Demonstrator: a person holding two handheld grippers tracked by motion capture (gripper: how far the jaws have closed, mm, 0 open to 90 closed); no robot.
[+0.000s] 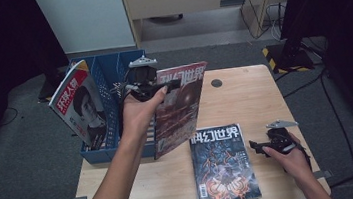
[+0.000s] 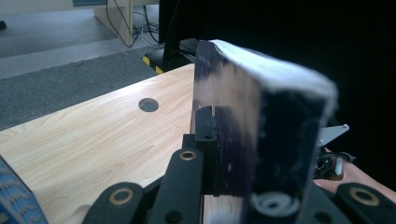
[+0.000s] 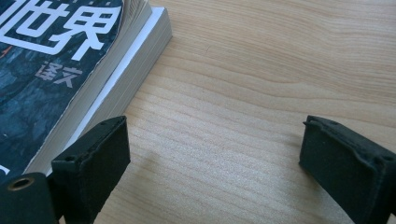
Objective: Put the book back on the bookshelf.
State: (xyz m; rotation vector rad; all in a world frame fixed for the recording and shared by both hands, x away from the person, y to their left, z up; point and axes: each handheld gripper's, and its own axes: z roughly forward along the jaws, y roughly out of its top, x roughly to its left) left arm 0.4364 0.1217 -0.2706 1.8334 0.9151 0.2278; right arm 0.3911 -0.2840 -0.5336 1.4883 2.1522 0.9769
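Observation:
My left gripper (image 1: pixel 175 84) is shut on the top edge of a red-brown magazine (image 1: pixel 181 111) and holds it upright over the table, just right of the blue basket (image 1: pixel 110 69). In the left gripper view the jaws (image 2: pixel 240 154) clamp the blurred magazine (image 2: pixel 266 116), which hides the far jaw. A stack of dark blue magazines (image 1: pixel 223 164) lies flat near the front edge. My right gripper (image 1: pixel 257 146) rests open on the table right of that stack. In the right gripper view its gripper (image 3: pixel 219 154) holds nothing, and the stack's corner (image 3: pixel 70 56) lies past the left pad.
A red and white magazine (image 1: pixel 80 108) leans inside the blue basket at the table's left. The wooden table (image 1: pixel 244 96) has a round cable hole (image 1: pixel 216 83) at the back. Black stands and cables sit on the grey floor beyond.

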